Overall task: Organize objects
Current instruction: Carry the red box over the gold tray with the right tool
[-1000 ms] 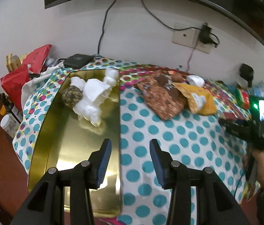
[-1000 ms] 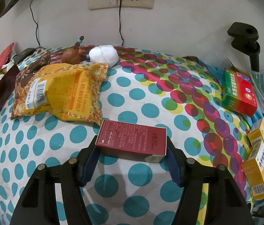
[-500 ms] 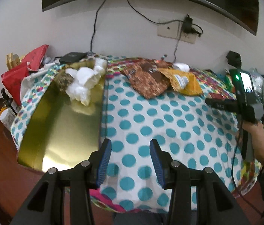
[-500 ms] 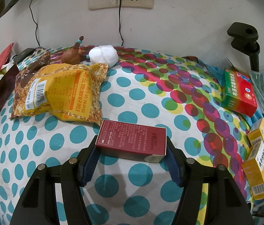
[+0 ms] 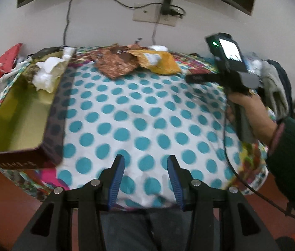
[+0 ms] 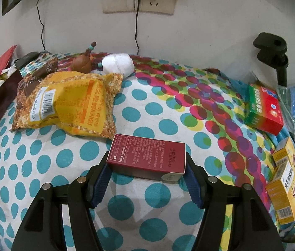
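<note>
1. Maroon cardboard, printed with small white text: that is the flat rectangular box point(image 6: 146, 156) I have between the blue pads of my right gripper point(image 6: 147, 179). Both pads press against its short ends, so I am clamped on it, and it lies low over the white tablecloth with teal polka dots point(image 6: 42, 167).
2. Beyond the box, toward the wall, lies a crinkled yellow snack bag with a barcode label point(image 6: 72, 104); it overlaps a brown patterned packet point(image 6: 36, 75) on its far left side.
3. Behind the bag sit a small brown gourd-shaped ornament point(image 6: 81, 62) and a white plush ball point(image 6: 117, 63), near each other.
4. On the right edge of the cloth I see a green and red carton point(image 6: 263, 108) and yellow cartons point(image 6: 285, 188) stacked closer to me.
5. My left gripper point(image 5: 145, 179) stands parted with nothing between its blue pads, hanging over the near edge of the table.
6. From that side, a long dark box with a gold lining point(image 5: 22, 113) lies at the left of the cloth, holding crumpled white paper point(image 5: 47, 73) at its far end.
7. A hand in a dark green sleeve point(image 5: 250, 108) grips the right tool's handle; the view is motion-blurred.
</note>
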Tool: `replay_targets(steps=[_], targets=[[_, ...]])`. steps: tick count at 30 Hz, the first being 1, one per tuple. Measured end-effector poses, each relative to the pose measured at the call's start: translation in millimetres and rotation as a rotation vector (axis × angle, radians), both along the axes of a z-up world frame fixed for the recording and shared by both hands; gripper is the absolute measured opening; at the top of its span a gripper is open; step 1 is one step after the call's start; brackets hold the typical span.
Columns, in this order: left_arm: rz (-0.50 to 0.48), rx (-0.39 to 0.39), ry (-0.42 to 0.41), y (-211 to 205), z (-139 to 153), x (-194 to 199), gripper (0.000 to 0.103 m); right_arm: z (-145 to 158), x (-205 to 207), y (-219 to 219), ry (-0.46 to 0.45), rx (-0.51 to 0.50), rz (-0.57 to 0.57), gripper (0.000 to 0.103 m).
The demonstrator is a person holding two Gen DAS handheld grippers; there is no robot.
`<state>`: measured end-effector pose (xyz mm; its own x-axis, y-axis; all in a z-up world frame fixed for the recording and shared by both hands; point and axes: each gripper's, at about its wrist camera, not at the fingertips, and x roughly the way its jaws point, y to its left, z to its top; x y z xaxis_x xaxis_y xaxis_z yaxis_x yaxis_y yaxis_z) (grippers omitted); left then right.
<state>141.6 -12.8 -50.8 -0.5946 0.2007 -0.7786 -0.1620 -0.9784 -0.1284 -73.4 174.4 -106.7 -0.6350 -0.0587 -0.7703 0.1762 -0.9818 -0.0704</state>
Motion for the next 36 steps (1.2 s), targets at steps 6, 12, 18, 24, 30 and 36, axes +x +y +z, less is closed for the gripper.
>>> replay_targets(steps=[6, 12, 18, 24, 30, 36], targets=[[-0.047, -0.035, 0.068, 4, 9, 17, 0.043, 8, 5, 5, 0.046, -0.005, -0.036, 0.061], [0.006, 0.024, 0.088, -24, 15, 21, 0.043, 6, 6, 4, 0.027, 0.019, -0.064, 0.061], [0.038, 0.034, 0.103, -43, 15, 21, 0.043, 13, 19, -14, 0.035, 0.051, -0.045, 0.061], [0.048, 0.053, 0.109, -56, 13, 25, 0.043, 44, 36, -50, 0.09, 0.032, 0.031, 0.061], [0.069, 0.071, 0.126, -69, 18, 30, 0.043, 74, 46, -111, 0.116, -0.009, 0.165, 0.061], [0.123, 0.068, 0.167, -89, 29, 38, 0.043, 92, 60, -194, 0.121, -0.056, 0.337, 0.061]])
